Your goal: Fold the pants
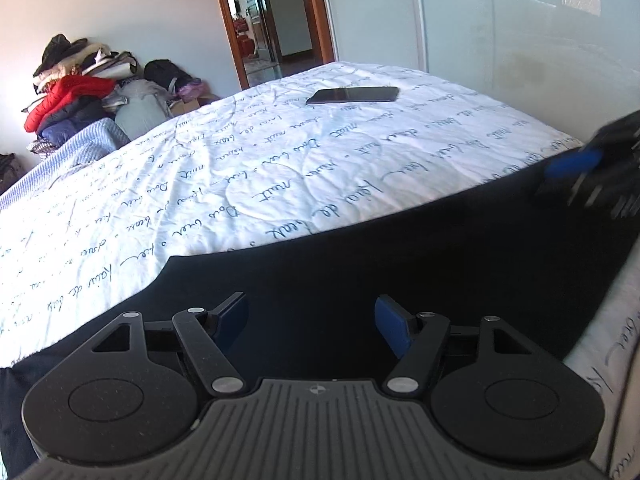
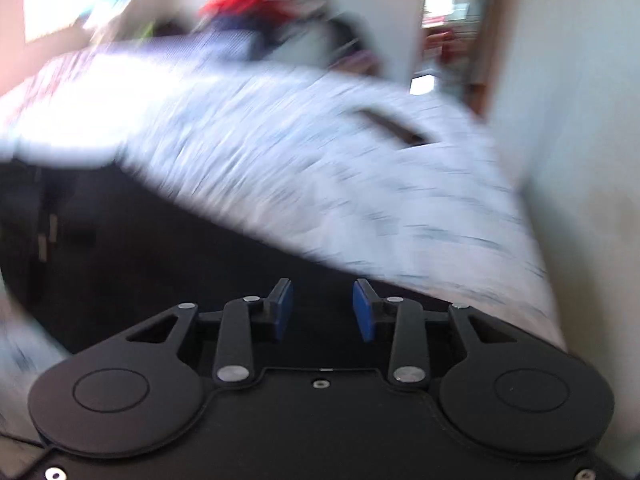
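The dark navy pants (image 1: 400, 256) lie flat on the bed near its front edge. My left gripper (image 1: 310, 322) is open and empty, hovering low over the pants. My right gripper (image 2: 322, 308) is open and empty, also over the pants (image 2: 160, 248); its view is blurred by motion. The right gripper also shows in the left wrist view (image 1: 596, 168), over the right end of the pants.
The bed has a white sheet with handwritten script (image 1: 240, 168). A black phone (image 1: 354, 95) lies on it far ahead. A pile of clothes and bags (image 1: 80, 84) stands by the far wall, a doorway (image 1: 276, 16) behind. A pale blue blanket (image 1: 80, 144) lies at the left.
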A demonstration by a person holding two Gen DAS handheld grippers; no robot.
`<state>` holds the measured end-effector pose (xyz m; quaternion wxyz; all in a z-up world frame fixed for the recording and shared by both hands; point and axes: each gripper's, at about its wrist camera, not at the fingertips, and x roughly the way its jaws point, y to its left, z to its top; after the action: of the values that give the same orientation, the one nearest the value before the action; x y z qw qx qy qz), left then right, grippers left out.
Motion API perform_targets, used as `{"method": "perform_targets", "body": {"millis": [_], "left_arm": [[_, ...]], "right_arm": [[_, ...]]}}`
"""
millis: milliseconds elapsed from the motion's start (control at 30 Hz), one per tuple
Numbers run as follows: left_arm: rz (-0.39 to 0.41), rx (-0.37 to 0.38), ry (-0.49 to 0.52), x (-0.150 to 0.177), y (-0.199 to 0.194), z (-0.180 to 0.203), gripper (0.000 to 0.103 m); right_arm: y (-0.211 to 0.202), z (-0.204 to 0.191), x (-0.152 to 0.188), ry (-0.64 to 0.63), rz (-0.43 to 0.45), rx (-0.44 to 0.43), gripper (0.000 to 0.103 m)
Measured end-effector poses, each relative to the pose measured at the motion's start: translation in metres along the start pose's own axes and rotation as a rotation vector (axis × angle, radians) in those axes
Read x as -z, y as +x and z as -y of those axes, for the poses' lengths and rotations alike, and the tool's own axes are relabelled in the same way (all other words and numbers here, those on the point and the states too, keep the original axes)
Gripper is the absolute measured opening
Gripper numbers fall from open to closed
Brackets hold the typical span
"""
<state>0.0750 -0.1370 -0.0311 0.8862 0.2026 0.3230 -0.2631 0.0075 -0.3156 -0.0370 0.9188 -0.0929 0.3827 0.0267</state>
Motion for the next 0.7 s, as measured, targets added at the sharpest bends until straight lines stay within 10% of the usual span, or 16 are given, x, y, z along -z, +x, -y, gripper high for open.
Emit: {"method": "perform_targets", "body": {"millis": [200,433,600,700], "left_arm": [[-0.112,-0.053,-0.057,-0.015,0.045,-0.019,0.072],[-0.034,0.064,-0.065,-0.016,0.021,0.003,0.077],[-0.047,0.136,0.002,-0.020,0.025,0.048,0.077],[-0.041,0.158,0.018,-0.019,0.024,0.065,0.077]], "right_arm": [[0.023,0.055,-0.004,0.266,0.026,0.049,0.039],[-0.015,0.068,0.059,0.279,-0.001,0.028,0.045],[-0.055,0.121,0.094,0.557,0.166,0.305,0.046],[-0.071,0.135,0.096,0.551,0.173,0.198,0.046]]}}
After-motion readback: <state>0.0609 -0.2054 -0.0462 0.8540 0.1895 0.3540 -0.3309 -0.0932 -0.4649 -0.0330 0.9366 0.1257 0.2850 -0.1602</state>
